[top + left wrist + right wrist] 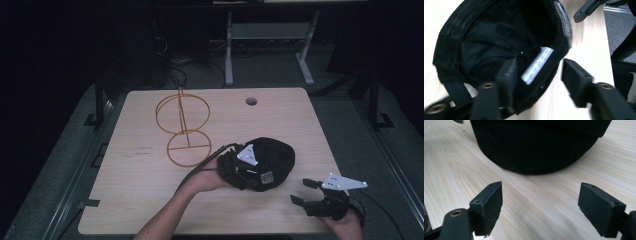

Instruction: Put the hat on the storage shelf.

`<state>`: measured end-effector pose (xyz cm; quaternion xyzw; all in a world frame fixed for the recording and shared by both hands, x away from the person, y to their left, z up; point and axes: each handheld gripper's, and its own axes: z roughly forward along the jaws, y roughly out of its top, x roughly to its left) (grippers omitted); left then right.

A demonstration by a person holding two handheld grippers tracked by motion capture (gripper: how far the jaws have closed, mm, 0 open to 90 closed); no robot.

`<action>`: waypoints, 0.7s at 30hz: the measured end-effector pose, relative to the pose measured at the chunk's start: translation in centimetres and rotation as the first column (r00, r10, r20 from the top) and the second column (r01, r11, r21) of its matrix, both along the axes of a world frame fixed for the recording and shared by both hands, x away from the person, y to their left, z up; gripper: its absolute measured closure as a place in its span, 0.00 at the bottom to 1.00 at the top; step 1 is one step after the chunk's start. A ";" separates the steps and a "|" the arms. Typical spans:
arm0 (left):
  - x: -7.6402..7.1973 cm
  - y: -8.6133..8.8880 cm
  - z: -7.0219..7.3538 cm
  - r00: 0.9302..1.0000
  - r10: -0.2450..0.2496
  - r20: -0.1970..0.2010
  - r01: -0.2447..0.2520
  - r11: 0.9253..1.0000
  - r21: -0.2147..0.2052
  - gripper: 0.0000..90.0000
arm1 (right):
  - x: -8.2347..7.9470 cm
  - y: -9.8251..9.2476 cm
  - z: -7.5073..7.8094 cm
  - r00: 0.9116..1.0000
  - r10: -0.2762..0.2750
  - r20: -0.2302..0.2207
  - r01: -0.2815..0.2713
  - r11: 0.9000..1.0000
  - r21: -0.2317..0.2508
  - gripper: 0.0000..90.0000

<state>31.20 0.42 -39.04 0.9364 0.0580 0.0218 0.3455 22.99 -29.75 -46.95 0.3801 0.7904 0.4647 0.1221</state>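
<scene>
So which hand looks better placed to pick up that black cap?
The left gripper: its fingers straddle the black cap rim, one inside. The right gripper hangs open short of it, over bare table.

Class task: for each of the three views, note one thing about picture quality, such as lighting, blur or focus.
High view: dim; the room behind the pale wooden table is near black. Left gripper view: motion blur smears the left tool and the black fabric cap's rim; the white label is unreadable. Right gripper view: even light, crisp wood grain, the right tool sharp.
</scene>
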 end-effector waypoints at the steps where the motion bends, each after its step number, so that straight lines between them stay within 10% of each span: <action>1: 0.0 -0.1 0.1 1.000 -0.009 -0.001 0.009 1.000 0.003 0.66 | 0.0 0.0 0.0 1.000 -0.001 0.002 0.001 1.000 0.002 0.21; 21: 0.5 -1.2 3.6 0.999 -0.014 -0.038 0.008 0.988 -0.154 0.89 | -0.2 1.0 1.4 0.998 0.031 0.059 -0.037 0.995 0.092 0.18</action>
